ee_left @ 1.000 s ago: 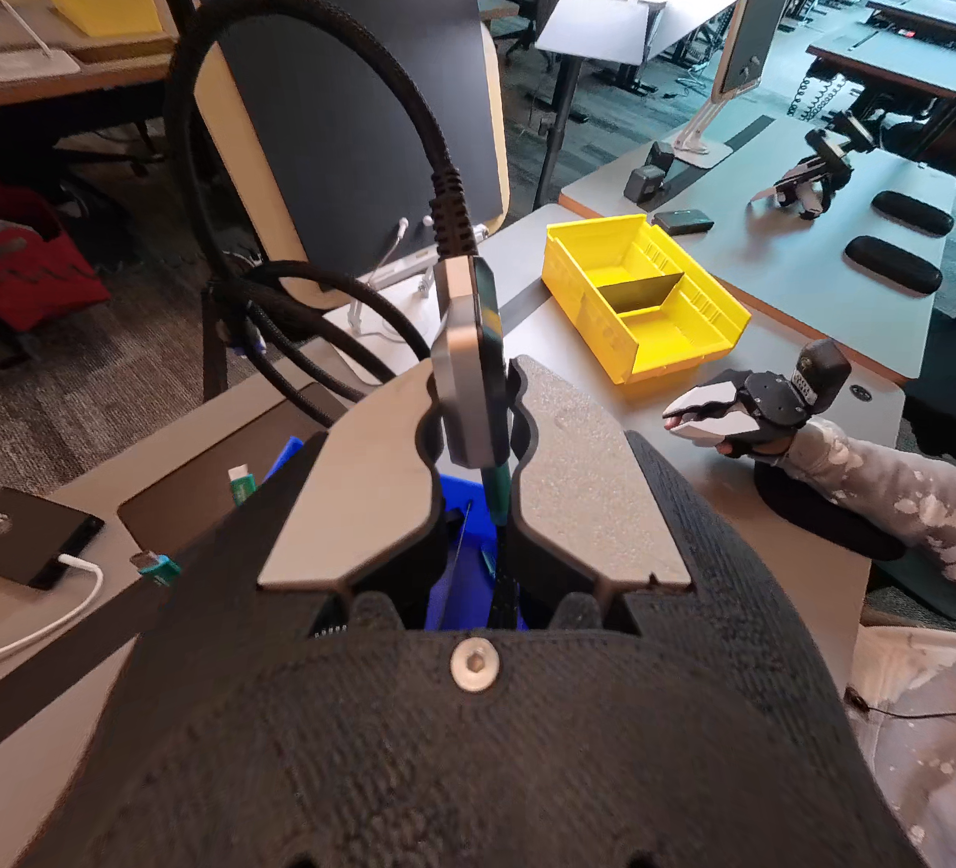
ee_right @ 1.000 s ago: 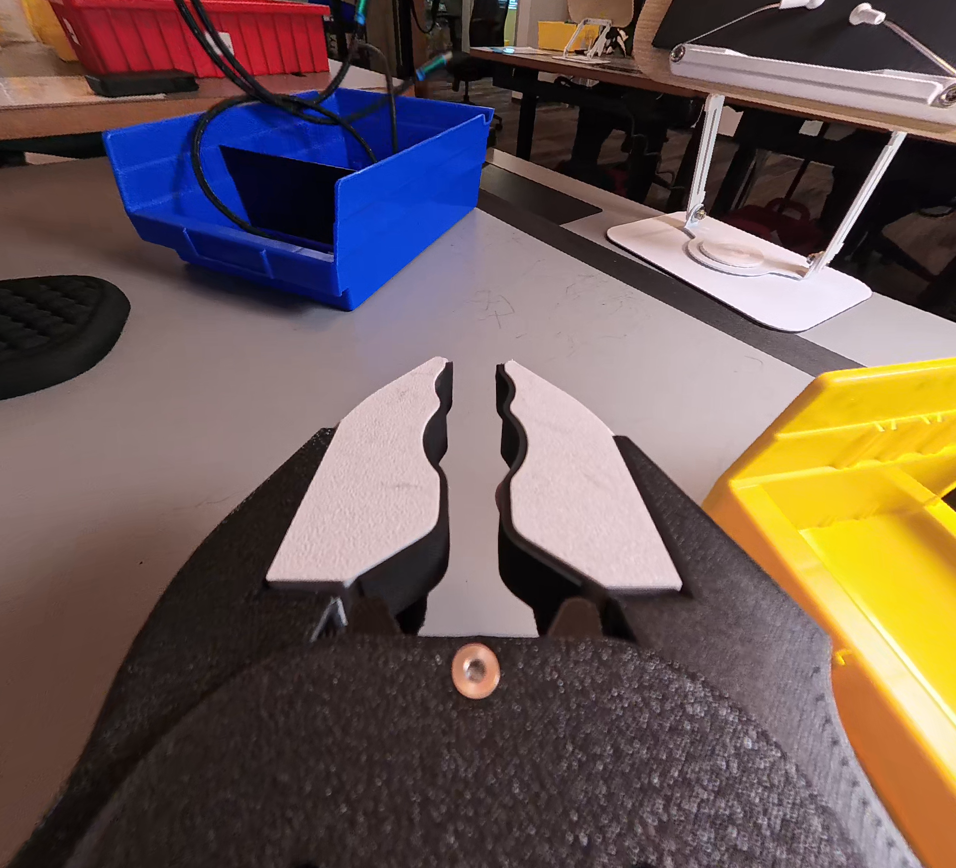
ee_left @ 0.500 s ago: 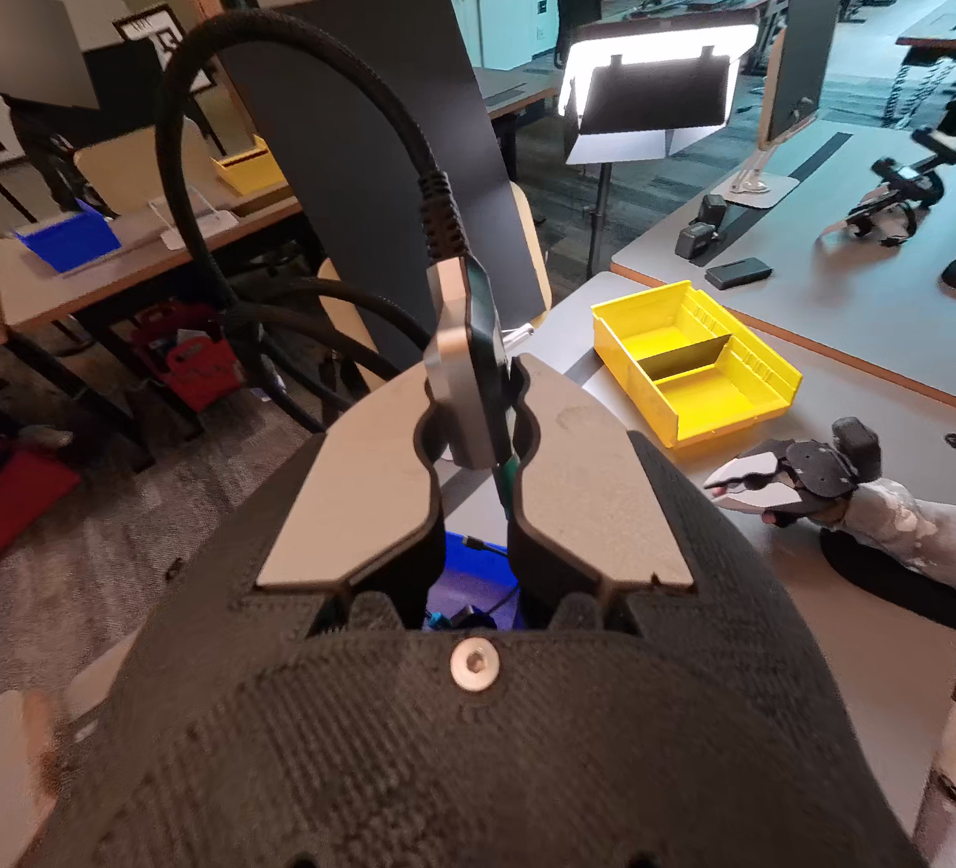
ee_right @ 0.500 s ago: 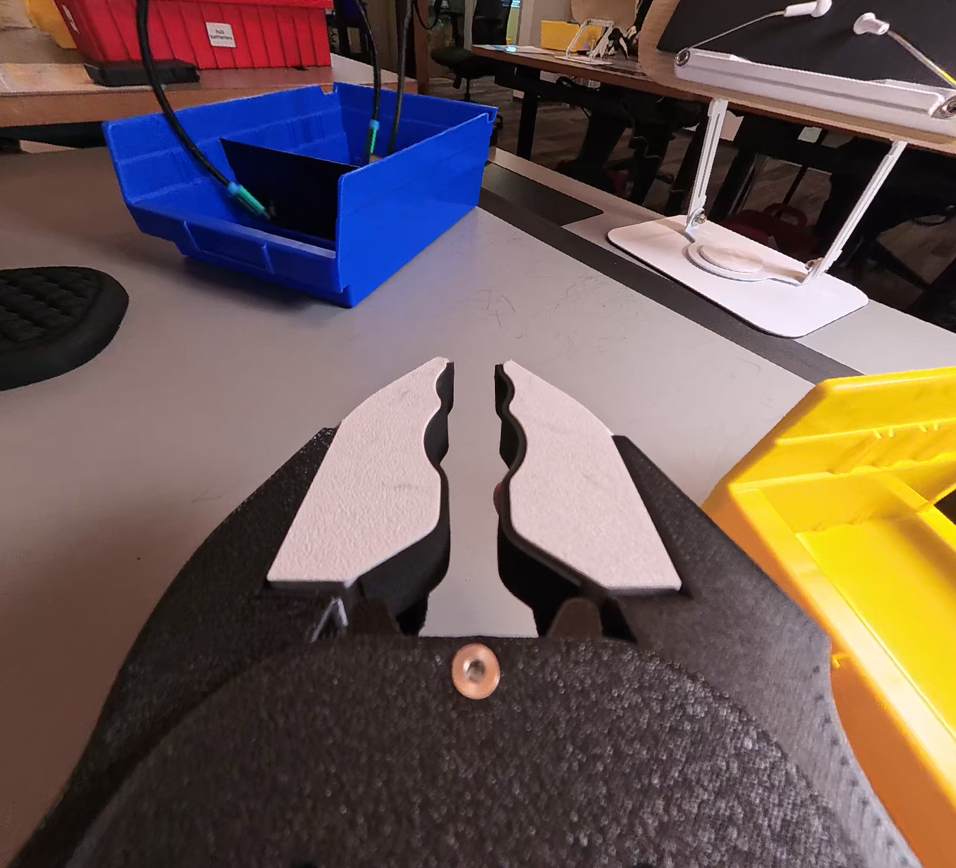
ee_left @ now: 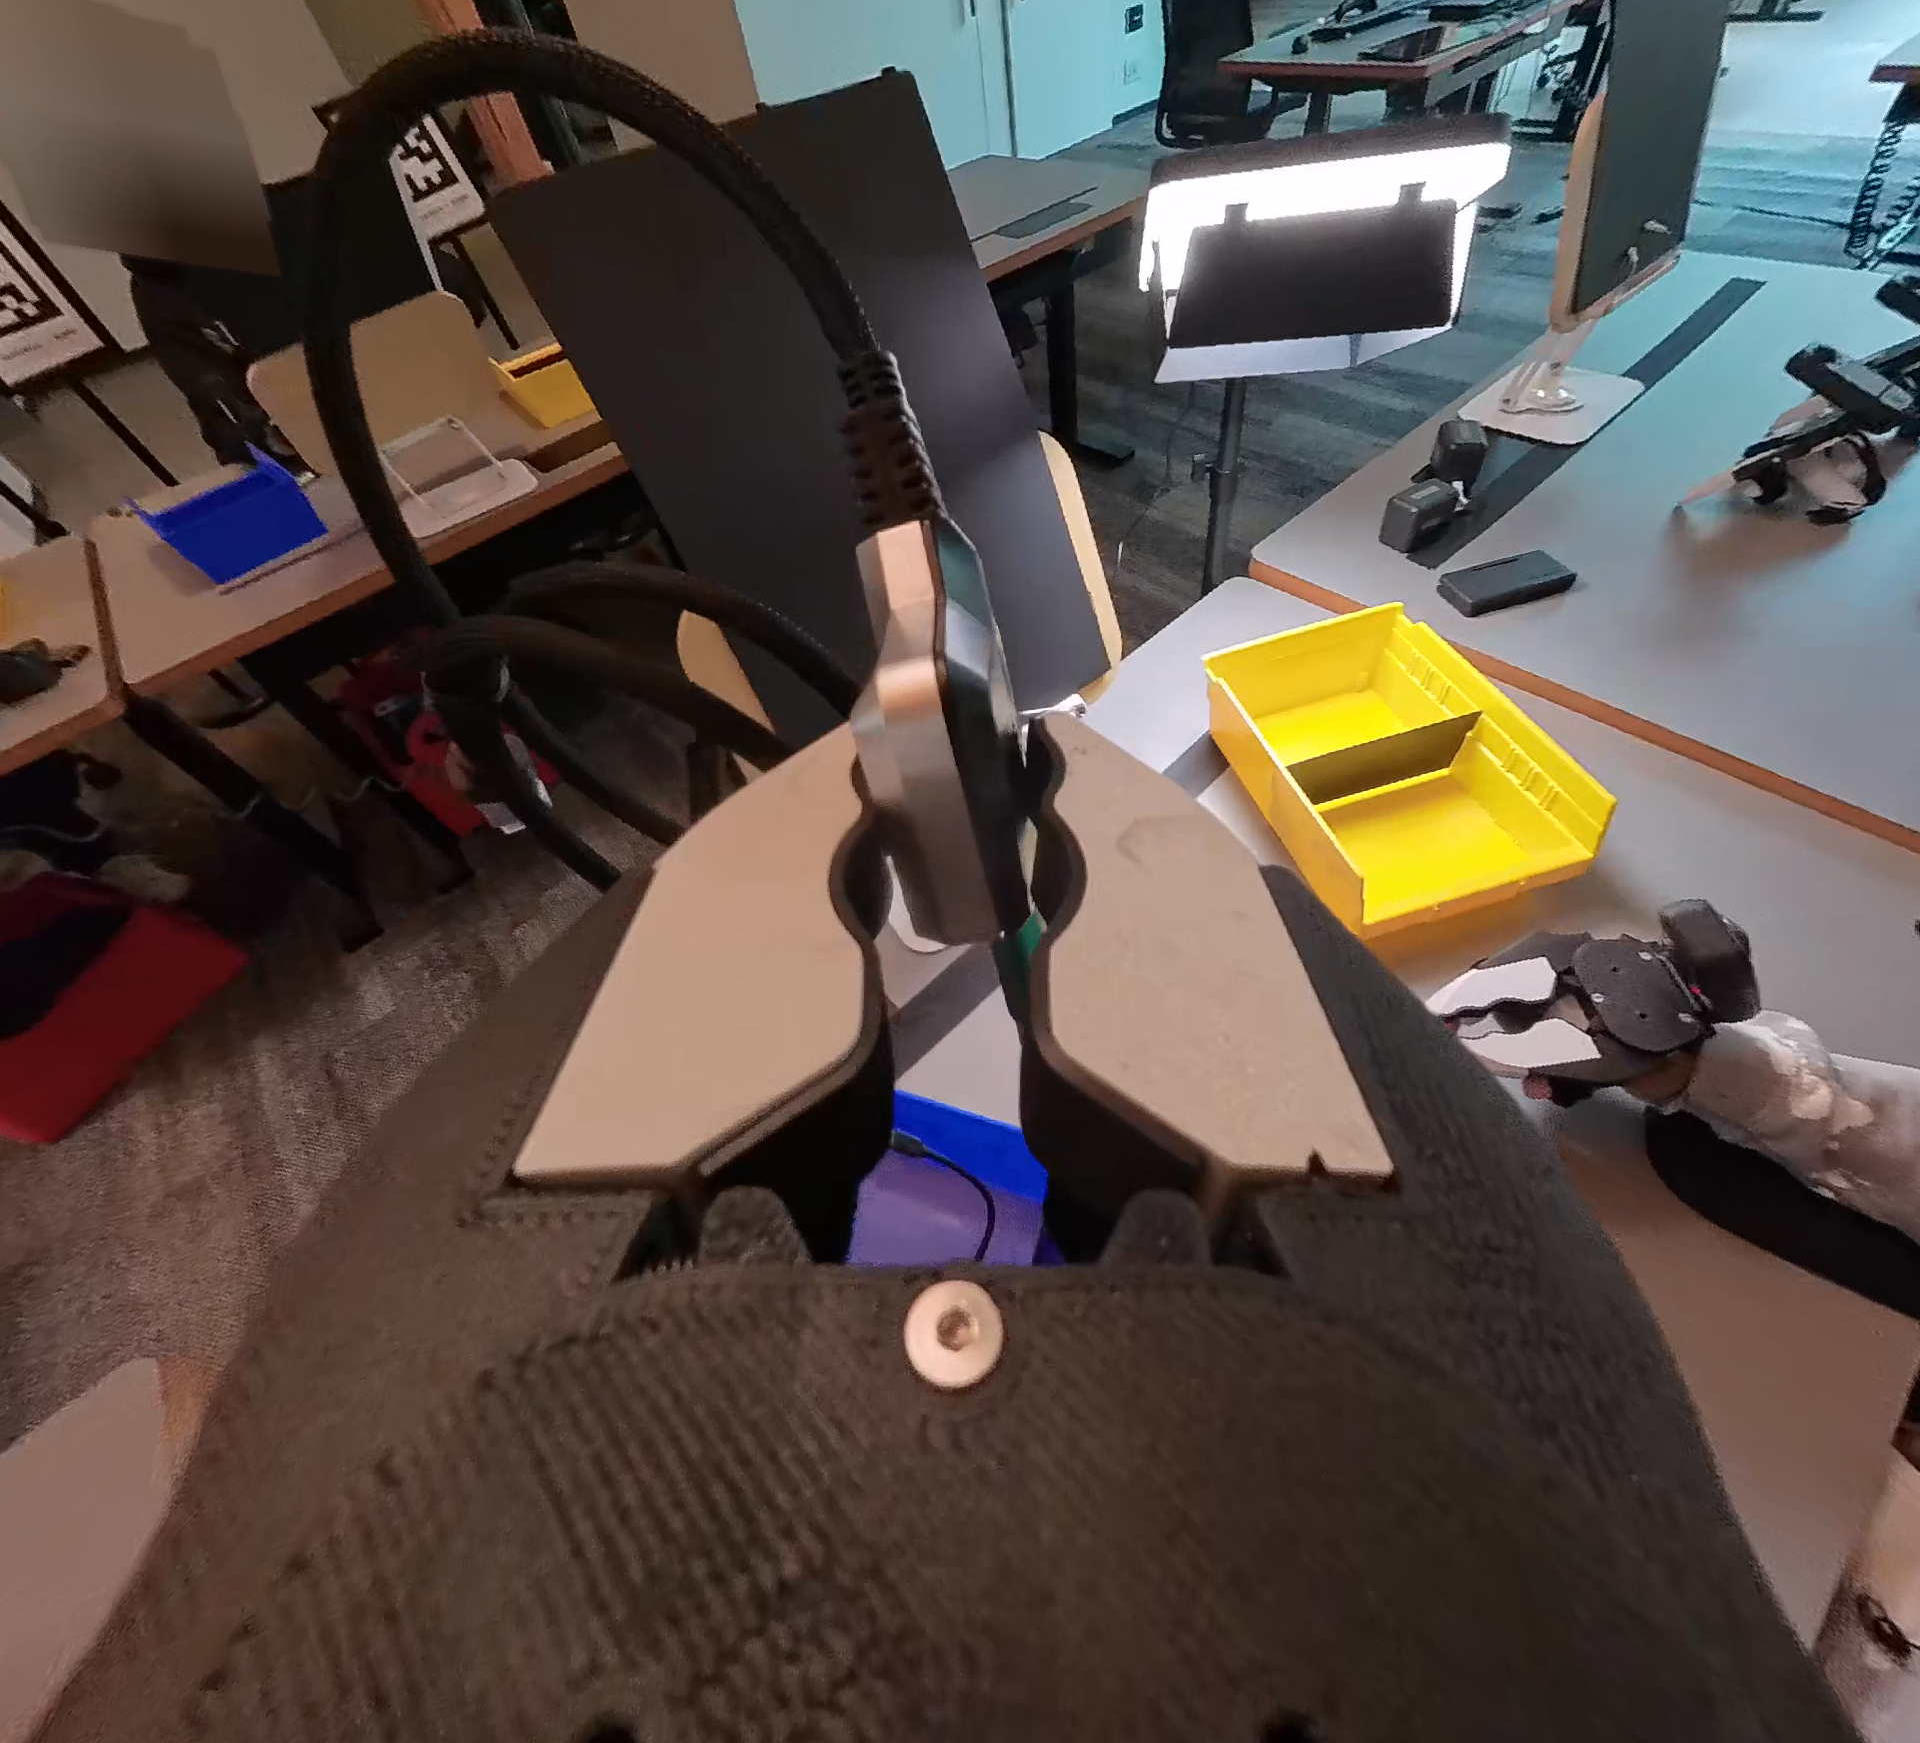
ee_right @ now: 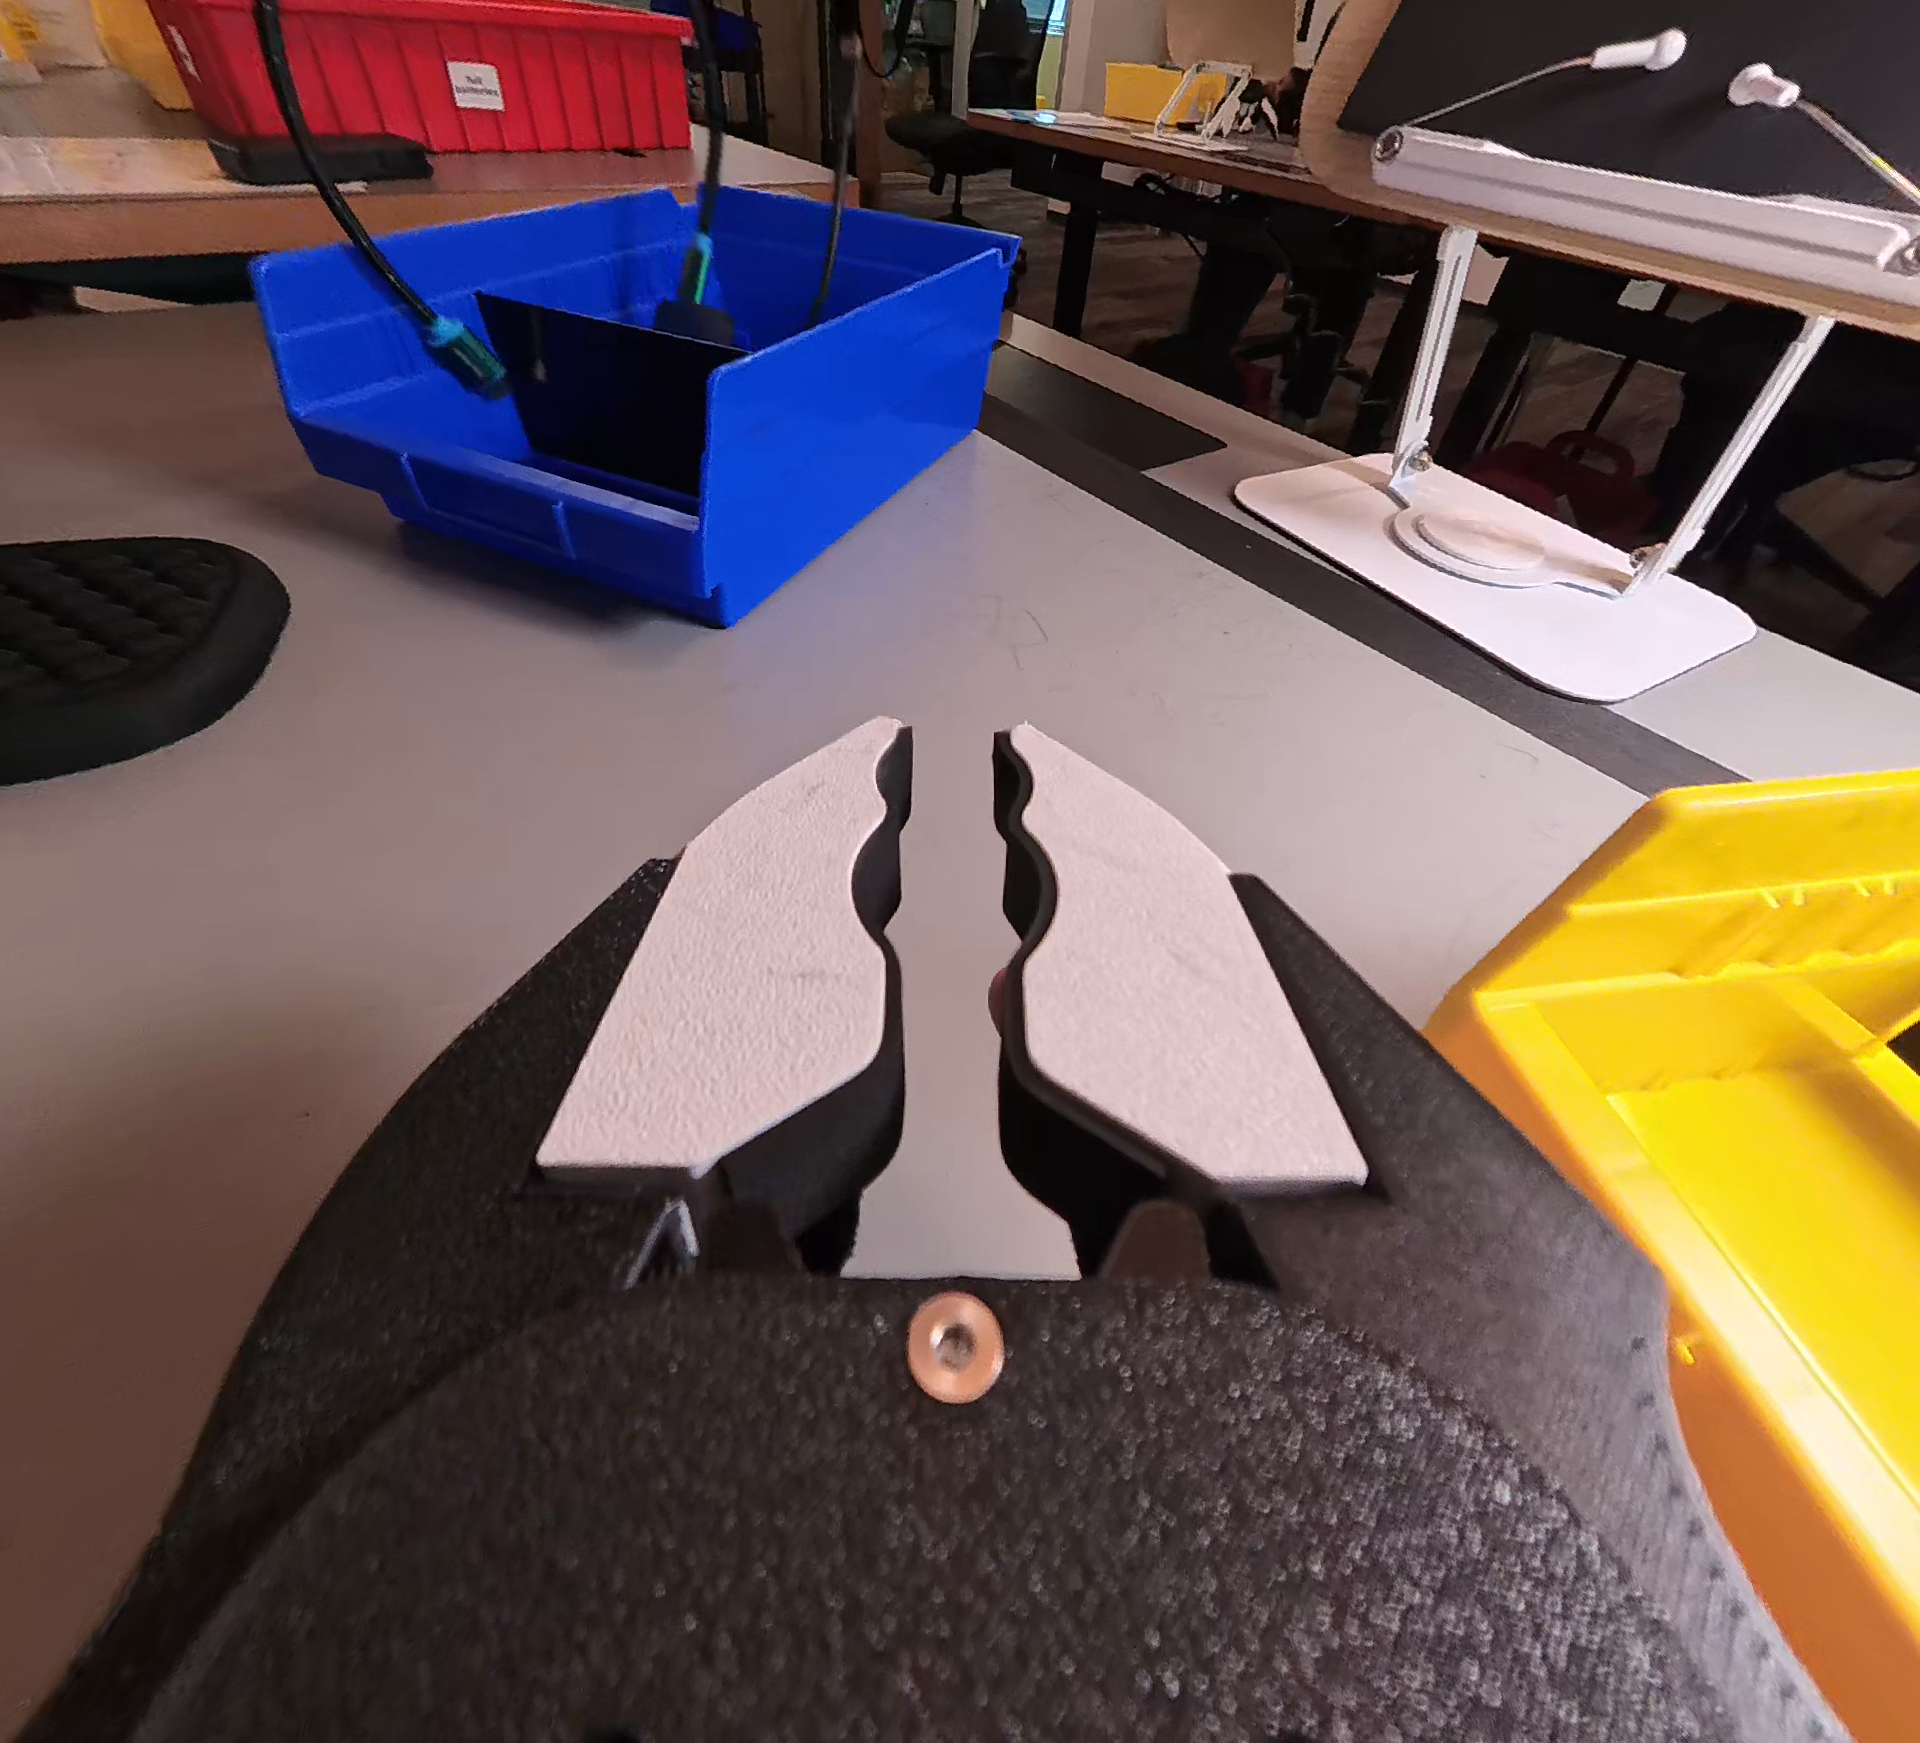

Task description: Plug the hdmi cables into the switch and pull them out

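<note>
Left gripper: jaws clamped on the slim silver-and-black HDMI switch box, held edge-on and high above the blue plastic bin. A thick black braided cable leaves the top of the switch in a big loop. Thinner black HDMI cables with teal-collared plugs hang from it; one plug lies on the bin's front-left rim and another sits behind the bin's black divider.

Right gripper: jaws slightly apart, nothing between them, low over the grey worktop, well right of the bin and just beside the yellow plastic bin.

My read of the step: getting the switch out of the bin and down onto the worktop for plugging.
- Keep the clamp on the switch body, not on the cable strain relief.
- Lift until both dangling plugs clear the bin rim, otherwise they could snag the divider.
- Set it down between the blue bin and the yellow one, ports toward the right gripper. I can't tell from here which ports are occupied.
- Braided loop is stiff, so it will probably twist the switch on release. Hold it down while the right gripper works the plugs.

Surface and room: matte grey worktop with a dark strip behind the blue bin. There's a white folding stand past that strip and a black textured pad to the bin's left. Open office, with more desks and red bins behind the blue bin.
</note>
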